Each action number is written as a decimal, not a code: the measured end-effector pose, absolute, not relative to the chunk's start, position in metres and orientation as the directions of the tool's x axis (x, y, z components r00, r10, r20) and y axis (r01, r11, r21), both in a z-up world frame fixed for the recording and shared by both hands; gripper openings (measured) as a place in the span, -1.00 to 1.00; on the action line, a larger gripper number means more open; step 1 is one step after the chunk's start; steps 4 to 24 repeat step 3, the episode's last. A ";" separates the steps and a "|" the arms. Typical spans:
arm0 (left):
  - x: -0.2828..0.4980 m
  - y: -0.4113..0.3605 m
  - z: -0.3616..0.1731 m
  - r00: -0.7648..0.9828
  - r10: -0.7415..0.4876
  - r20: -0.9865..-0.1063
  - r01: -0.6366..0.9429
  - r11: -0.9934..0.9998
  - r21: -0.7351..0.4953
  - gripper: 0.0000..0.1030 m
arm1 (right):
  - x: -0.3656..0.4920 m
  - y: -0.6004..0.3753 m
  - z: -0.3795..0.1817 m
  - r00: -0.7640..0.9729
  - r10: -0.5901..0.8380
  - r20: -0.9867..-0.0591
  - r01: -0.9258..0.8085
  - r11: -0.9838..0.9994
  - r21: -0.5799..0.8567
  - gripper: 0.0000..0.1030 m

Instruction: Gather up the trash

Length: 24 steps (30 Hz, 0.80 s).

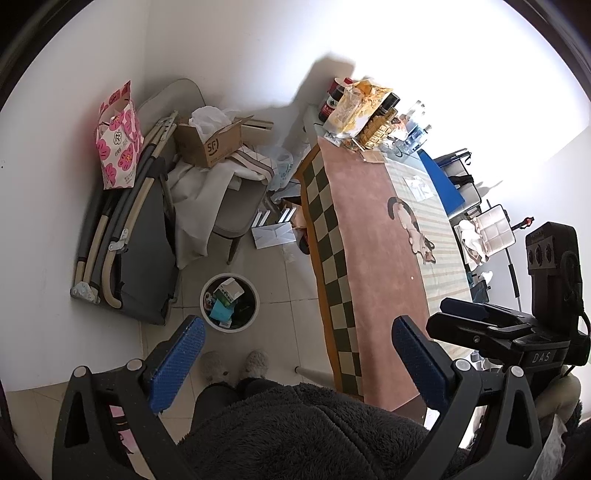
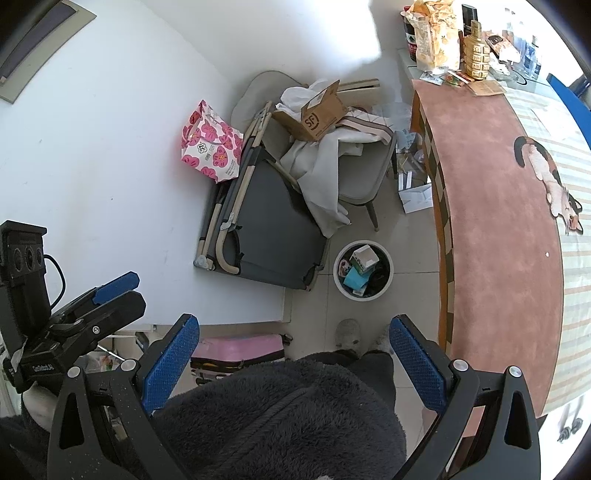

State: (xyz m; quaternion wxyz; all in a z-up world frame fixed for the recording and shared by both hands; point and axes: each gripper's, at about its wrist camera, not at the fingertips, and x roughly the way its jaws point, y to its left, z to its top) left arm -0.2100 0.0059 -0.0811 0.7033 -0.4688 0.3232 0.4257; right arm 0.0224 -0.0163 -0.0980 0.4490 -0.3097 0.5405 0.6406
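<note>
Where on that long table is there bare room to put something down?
The pink mat is bare from its checkered edge to the cat picture. The far end is crowded with a snack bag, a gold bottle and packets.

I hold my left tool (image 1: 299, 363) tipped downward, its blue-padded fingers (image 1: 419, 363) spread wide with nothing between them. My right tool (image 2: 295, 363) is angled down the same way, its fingers (image 2: 171, 363) likewise wide apart and empty. Both hang above my fleece-clad lap and slippered feet.
</note>
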 end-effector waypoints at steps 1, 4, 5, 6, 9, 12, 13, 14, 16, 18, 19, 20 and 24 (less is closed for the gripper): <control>-0.211 0.005 -0.080 0.427 0.300 -0.853 -0.903 0.197 -0.382 1.00 | 0.023 -0.016 -0.098 -0.405 0.240 -0.882 -0.910 -0.013 0.415 1.00; -0.213 0.005 -0.077 0.427 0.305 -0.851 -0.903 0.195 -0.383 1.00 | 0.021 -0.016 -0.098 -0.405 0.241 -0.882 -0.910 -0.015 0.414 1.00; -0.213 0.005 -0.077 0.427 0.305 -0.851 -0.903 0.195 -0.383 1.00 | 0.021 -0.016 -0.098 -0.405 0.241 -0.882 -0.910 -0.015 0.414 1.00; -0.213 0.005 -0.077 0.427 0.305 -0.851 -0.903 0.195 -0.383 1.00 | 0.021 -0.016 -0.098 -0.405 0.241 -0.882 -0.910 -0.015 0.414 1.00; -0.213 0.005 -0.077 0.427 0.305 -0.851 -0.903 0.195 -0.383 1.00 | 0.021 -0.016 -0.098 -0.405 0.241 -0.882 -0.910 -0.015 0.414 1.00; -0.213 0.005 -0.077 0.427 0.305 -0.851 -0.903 0.195 -0.383 1.00 | 0.021 -0.016 -0.098 -0.405 0.241 -0.882 -0.910 -0.015 0.414 1.00; -0.213 0.005 -0.077 0.427 0.305 -0.851 -0.903 0.195 -0.383 1.00 | 0.021 -0.016 -0.098 -0.405 0.241 -0.882 -0.910 -0.015 0.414 1.00; -0.213 0.005 -0.077 0.427 0.305 -0.851 -0.903 0.195 -0.383 1.00 | 0.021 -0.016 -0.098 -0.405 0.241 -0.882 -0.910 -0.015 0.414 1.00; -0.213 0.005 -0.077 0.427 0.305 -0.851 -0.903 0.195 -0.383 1.00 | 0.021 -0.016 -0.098 -0.405 0.241 -0.882 -0.910 -0.015 0.414 1.00; -0.213 0.005 -0.077 0.427 0.305 -0.851 -0.903 0.195 -0.383 1.00 | 0.021 -0.016 -0.098 -0.405 0.241 -0.882 -0.910 -0.015 0.414 1.00; -0.213 0.005 -0.077 0.427 0.305 -0.851 -0.903 0.195 -0.383 1.00 | 0.021 -0.016 -0.098 -0.405 0.241 -0.882 -0.910 -0.015 0.414 1.00; -0.213 0.005 -0.077 0.427 0.305 -0.851 -0.903 0.195 -0.383 1.00 | 0.021 -0.016 -0.098 -0.405 0.241 -0.882 -0.910 -0.015 0.414 1.00; -0.213 0.005 -0.077 0.427 0.305 -0.851 -0.903 0.195 -0.383 1.00 | 0.021 -0.016 -0.098 -0.405 0.241 -0.882 -0.910 -0.015 0.414 1.00</control>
